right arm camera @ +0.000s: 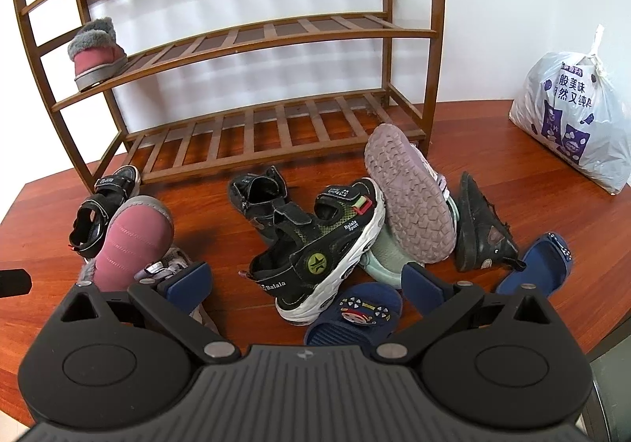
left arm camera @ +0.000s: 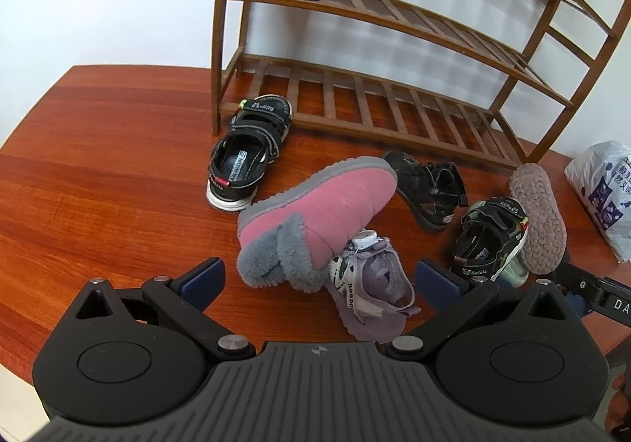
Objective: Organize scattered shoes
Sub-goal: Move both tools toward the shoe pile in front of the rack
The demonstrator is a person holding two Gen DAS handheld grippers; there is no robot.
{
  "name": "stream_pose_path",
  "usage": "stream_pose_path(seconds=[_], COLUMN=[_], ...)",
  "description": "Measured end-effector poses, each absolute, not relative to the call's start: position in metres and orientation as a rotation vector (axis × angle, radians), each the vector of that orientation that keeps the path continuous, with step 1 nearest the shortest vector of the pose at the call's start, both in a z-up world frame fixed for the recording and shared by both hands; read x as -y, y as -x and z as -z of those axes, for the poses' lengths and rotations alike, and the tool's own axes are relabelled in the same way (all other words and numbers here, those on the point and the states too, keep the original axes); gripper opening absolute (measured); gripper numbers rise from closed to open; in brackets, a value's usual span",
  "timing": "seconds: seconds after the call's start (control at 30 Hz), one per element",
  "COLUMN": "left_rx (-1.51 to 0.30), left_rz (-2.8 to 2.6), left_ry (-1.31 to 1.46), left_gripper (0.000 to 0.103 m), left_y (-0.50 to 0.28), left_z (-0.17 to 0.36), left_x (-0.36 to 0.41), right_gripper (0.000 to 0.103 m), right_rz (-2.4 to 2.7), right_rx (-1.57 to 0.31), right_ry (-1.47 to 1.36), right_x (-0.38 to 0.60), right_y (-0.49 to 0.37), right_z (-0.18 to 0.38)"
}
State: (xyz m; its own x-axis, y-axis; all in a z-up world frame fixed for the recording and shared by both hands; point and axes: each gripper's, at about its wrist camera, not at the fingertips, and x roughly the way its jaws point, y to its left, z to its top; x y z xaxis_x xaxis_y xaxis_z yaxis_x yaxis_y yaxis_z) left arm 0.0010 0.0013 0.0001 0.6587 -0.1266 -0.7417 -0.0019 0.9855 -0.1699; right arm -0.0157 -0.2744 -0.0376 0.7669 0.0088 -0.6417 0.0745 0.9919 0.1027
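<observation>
Both grippers' fingers (left arm camera: 205, 278) gape, released—between the left pair, one soft, light pink boot (left arm camera: 315, 211) would pinch best at its stiffer sole.

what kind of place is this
Probably a home setup for tidying shoes: a slatted brown wooden shoe rack stands on a reddish wooden surface, children's shoes lie scattered before it, and a tied white plastic bag sits beside it.

Both wrist views look down-forward, near, toward rack (left arm camera: 394, 47) at 12 o'clock; shared: pink boot (left arm camera: 319, 205), sandals.
</observation>
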Motion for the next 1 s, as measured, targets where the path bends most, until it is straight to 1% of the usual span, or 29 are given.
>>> stream_pose_path(seconds=[0.13,0.23,0.4,0.47,0.87,1.0], left_rx=[-0.833,-0.838,-0.818,-0.826,-0.887,-0.888], left_rz=[0.03,0.05,0.059,0.079,0.078,0.077], left_ry=[0.082,0.116,0.113,0.138,0.184,0.17], left_gripper=[0.103,0.103,0.103,0.103,0.103,0.103], left_y=[-0.002,-0.005,-0.006,-0.012,-0.031,-0.026], left_z=[0.002,0.001,0.0,0.0,0.008,0.007], left_x=[0.007,-0.001,0.01,-0.011,-0.023,-0.017], right_gripper=[0.103,0.103,0.103,0.103,0.103,0.103], right_rz=[0.043,0.048,0.056,0.062,0.076,0.08], right_rx=[-0.692,-0.689,-0.684,-0.685,-0.704,-0.712], right_ry=[-0.124,-0.123,-0.121,-0.12,-0.129,-0.132], right_x=[0.277,0.279,0.282,0.28,0.282,0.281], right_y=[0.016,0.016,0.016,0.015,0.007,-0.001], right_z=[0.038,0.038,0.039,0.036,0.039,0.038])
